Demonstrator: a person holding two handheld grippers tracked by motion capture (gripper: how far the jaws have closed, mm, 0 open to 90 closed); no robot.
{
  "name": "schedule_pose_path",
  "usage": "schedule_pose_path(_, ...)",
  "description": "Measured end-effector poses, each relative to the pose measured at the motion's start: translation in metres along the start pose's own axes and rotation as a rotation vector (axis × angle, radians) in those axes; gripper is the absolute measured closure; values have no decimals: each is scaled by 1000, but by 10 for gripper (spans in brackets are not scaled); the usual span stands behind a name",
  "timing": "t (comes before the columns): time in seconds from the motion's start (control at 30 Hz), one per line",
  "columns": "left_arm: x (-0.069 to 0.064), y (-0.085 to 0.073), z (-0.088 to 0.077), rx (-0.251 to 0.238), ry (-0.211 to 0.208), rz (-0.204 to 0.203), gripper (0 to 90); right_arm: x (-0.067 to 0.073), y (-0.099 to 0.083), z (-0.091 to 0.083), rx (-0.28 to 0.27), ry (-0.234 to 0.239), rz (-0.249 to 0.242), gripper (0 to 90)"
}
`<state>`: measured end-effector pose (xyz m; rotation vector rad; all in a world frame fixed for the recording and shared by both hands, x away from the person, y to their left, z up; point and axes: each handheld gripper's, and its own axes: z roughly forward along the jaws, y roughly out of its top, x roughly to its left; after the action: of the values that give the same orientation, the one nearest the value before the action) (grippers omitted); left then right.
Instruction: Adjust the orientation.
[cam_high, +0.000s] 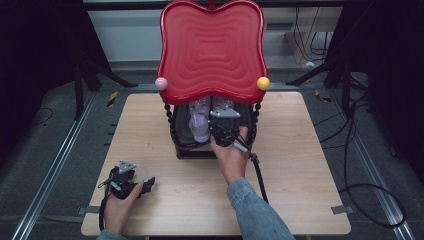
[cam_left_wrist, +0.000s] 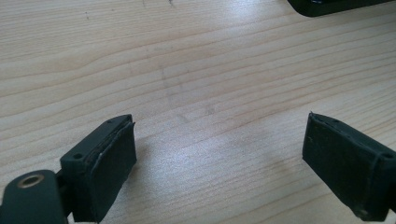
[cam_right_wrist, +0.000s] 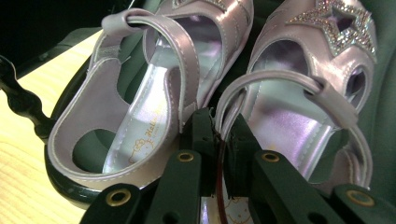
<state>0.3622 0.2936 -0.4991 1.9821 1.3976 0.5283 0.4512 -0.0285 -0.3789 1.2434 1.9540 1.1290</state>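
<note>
A pair of shiny lilac child's shoes stands on the black lower shelf (cam_high: 181, 142) of a small stand under a red wavy top (cam_high: 212, 50). In the right gripper view the left shoe (cam_right_wrist: 140, 93) and the right shoe (cam_right_wrist: 299, 98), with its glitter star, lie side by side, heels toward me. My right gripper (cam_right_wrist: 220, 126) is shut on the thin inner side edge of the right shoe, by its strap. From above, that gripper (cam_high: 221, 131) reaches under the red top beside the left shoe (cam_high: 199, 124). My left gripper (cam_high: 131, 184) rests open on the wooden table (cam_high: 300, 175), with nothing between its pads (cam_left_wrist: 112, 154).
A pink ball (cam_high: 161, 83) and a yellow ball (cam_high: 263, 83) sit at the red top's front corners. Black beaded posts (cam_high: 171, 122) flank the shelf. The stand's black base (cam_left_wrist: 336, 5) lies far ahead of the left gripper. Cables trail over the grey floor at the right.
</note>
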Motion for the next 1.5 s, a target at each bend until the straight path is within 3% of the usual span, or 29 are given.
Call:
schedule_pose_path(0.17, 0, 0, 0, -1, -1, -2, 89, 0, 0, 1, -3, 13, 19, 775)
schedule_pose_path(0.33, 0, 0, 0, -2, 0, -1, 89, -3, 1, -1, 2, -8, 32, 640)
schedule_pose_path(0.77, -1, 0, 1, -1, -5, -3, 90, -5, 3, -8, -23, -17, 45, 634)
schedule_pose_path(1.2, -3, 1, 0, -5, -4, -2, 90, -5, 8, -25, -39, -2, 49, 641)
schedule_pose_path(1.5, -1, 0, 0, -4, 0, 2, 87, -7, 8, -40, -52, 15, 49, 572)
